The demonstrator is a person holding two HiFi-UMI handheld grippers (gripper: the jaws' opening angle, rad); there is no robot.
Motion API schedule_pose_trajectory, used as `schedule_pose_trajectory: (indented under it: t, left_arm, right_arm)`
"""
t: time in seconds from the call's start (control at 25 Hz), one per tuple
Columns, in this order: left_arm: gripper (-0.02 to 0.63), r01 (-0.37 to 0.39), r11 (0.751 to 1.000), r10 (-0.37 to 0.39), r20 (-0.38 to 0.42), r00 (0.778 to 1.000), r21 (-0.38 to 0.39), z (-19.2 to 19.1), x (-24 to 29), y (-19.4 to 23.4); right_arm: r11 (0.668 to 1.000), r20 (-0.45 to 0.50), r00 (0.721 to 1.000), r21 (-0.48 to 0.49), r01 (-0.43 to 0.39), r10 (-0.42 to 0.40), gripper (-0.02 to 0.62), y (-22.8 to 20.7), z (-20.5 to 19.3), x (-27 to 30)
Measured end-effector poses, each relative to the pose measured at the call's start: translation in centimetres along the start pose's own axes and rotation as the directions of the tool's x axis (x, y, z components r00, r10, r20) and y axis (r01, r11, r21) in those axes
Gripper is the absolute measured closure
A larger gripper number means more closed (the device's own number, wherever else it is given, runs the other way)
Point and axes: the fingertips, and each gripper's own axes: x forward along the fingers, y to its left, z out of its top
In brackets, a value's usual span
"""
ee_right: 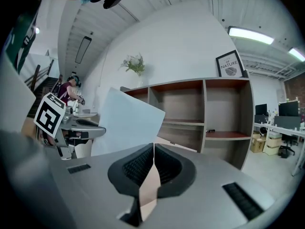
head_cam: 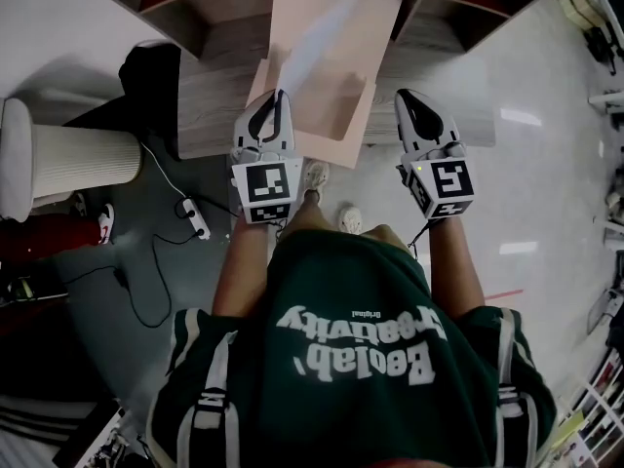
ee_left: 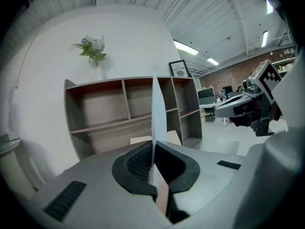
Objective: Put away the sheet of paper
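My left gripper (head_cam: pixel 276 96) is shut on the near edge of a pale sheet of paper (head_cam: pixel 330 35), which stands up and leans toward the shelf unit (head_cam: pixel 210 91). In the left gripper view the sheet (ee_left: pixel 156 113) shows edge-on, rising from between the pads of the left gripper (ee_left: pixel 152 149). My right gripper (head_cam: pixel 406 96) hangs to the right of the sheet, apart from it. Its jaws (ee_right: pixel 153 148) are shut with nothing clearly between them. From there the sheet (ee_right: pixel 126 123) shows at the left, with the left gripper (ee_right: pixel 90 129) below it.
Peach sheets (head_cam: pixel 336 115) lie on the low wooden ledge in front of the open shelf compartments (ee_left: pixel 109 106). On the floor at the left are a white ribbed cylinder (head_cam: pixel 83 159), a black bag (head_cam: pixel 151 66) and a power strip with cable (head_cam: pixel 195 218). A vase (ee_left: pixel 94 51) and a framed picture (ee_left: pixel 179 68) top the shelf.
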Motion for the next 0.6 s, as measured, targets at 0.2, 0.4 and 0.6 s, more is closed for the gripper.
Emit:
schedule_pose_trajectory:
  t: [0.2, 0.4, 0.6]
  left_arm:
    - [0.588, 0.082, 0.996, -0.081, -0.023, 0.996, 0.040, -0.5, 5.3, 2.7]
    - [0.588, 0.202, 0.974, -0.195, -0.070, 0.978, 0.103, -1.6, 9.3, 4.7]
    - [0.588, 0.324, 0.911, -0.298, -0.133, 0.945, 0.255, -3.2, 12.4, 5.9]
  right_arm:
    - [0.998, -0.010, 0.998, 0.006, 0.057, -0.056, 0.560, -1.5, 0.8, 4.3]
    - [0.993, -0.026, 0.993, 0.023, 0.119, -0.119, 0.560, -2.7, 1.1, 7.7]
    - [0.986, -0.037, 0.986, 0.025, 0.163, -0.162, 0.560, -2.5, 1.6, 10.2]
